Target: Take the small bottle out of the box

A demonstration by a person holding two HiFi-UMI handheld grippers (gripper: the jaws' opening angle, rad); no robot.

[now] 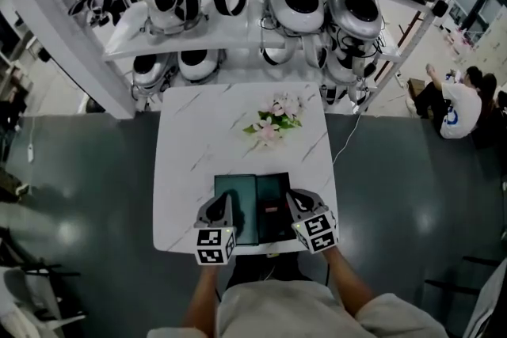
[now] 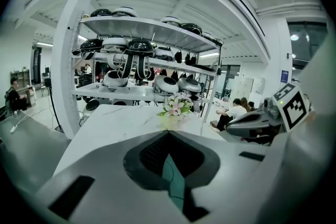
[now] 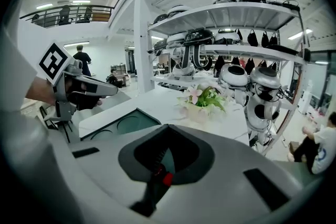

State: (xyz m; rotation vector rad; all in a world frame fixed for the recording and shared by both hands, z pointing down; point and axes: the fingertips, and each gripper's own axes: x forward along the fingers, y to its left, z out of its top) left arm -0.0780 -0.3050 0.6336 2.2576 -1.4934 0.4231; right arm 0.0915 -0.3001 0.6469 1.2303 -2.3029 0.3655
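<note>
An open dark box (image 1: pixel 255 184) lies at the near edge of the white marble table (image 1: pixel 190 146). Its left half is teal, and its darker right half holds a small item with a red mark (image 1: pixel 272 211), which I take for the small bottle. My left gripper (image 1: pixel 227 200) hovers over the box's left side and my right gripper (image 1: pixel 294 197) over its right side. Both are shut and hold nothing. The left gripper view shows only a teal sliver below the closed jaws. In the right gripper view a red spot (image 3: pixel 167 179) shows below them, with the teal half (image 3: pixel 126 123) to the left.
A flower arrangement (image 1: pixel 273 121) stands mid-table beyond the box. Behind the table is a white shelf rack (image 1: pixel 238 20) loaded with rounded white and black devices. People sit on the floor at the far right (image 1: pixel 455 107). Dark floor surrounds the table.
</note>
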